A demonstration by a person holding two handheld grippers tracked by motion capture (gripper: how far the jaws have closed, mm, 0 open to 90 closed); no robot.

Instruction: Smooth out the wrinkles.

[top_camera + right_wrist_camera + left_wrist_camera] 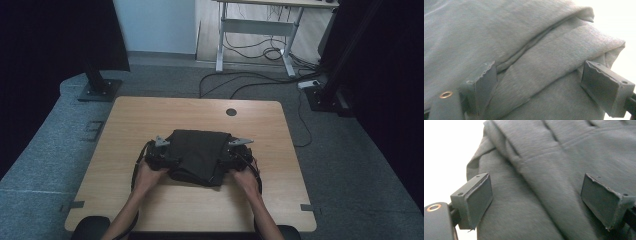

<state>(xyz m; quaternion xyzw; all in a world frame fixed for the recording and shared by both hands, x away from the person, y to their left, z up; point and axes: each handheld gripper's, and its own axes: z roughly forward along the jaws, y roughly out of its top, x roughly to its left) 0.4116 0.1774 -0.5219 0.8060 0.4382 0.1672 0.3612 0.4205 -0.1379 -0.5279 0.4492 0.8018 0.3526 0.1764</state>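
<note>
Both forearms reach in from the near edge, left gripper point(167, 159) and right gripper point(227, 161) flanking the folded cloth point(199, 154), jaws spread wide against it.

High view looks down on the table point(150, 115) from above — both gripper views press close against the same dark cloth point(197, 152).

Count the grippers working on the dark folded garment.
2. The left gripper is at the left edge of the folded garment, the right gripper at its right edge; both stand open.
</note>
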